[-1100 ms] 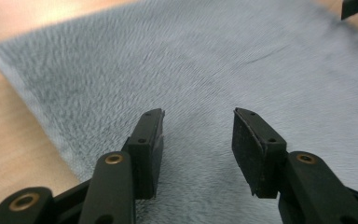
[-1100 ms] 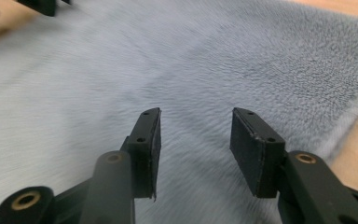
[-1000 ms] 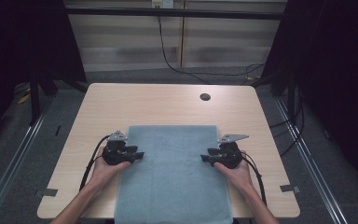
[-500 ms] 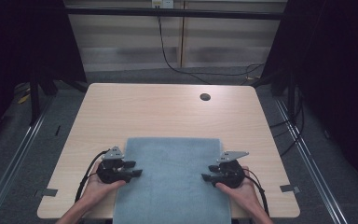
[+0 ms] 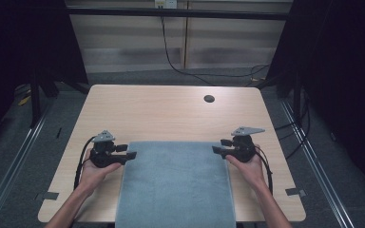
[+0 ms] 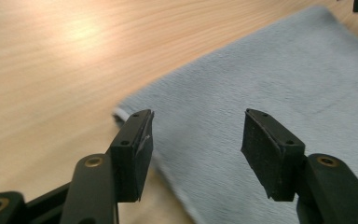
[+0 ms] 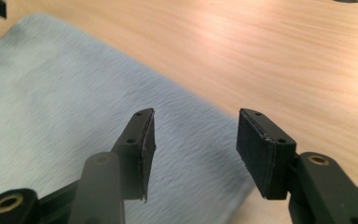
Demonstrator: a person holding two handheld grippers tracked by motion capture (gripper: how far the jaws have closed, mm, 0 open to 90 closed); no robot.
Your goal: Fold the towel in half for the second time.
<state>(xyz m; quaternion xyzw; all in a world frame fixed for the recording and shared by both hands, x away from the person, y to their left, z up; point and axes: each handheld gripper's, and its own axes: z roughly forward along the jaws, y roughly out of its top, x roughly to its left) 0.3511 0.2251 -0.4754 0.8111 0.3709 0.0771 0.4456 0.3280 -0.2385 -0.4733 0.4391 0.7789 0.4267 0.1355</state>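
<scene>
Towel (image 5: 176, 183) pulled nearer on the worktop (image 5: 161, 111), both tongs, left (image 5: 126, 155) and right (image 5: 220, 149), just opening, empty (soft, light cloth; pinch far corners).

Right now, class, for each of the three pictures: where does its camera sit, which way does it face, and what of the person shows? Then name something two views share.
High view: above the person's side, facing forward and down on the table; forearms, hands, left gripper and right gripper, both open.
Left gripper view: on the left gripper, looking over the towel's corner; own jaws.
Right gripper view: on the right gripper, facing the towel's other corner; own jaws.
Shared: the grey towel and wooden tabletop.
</scene>
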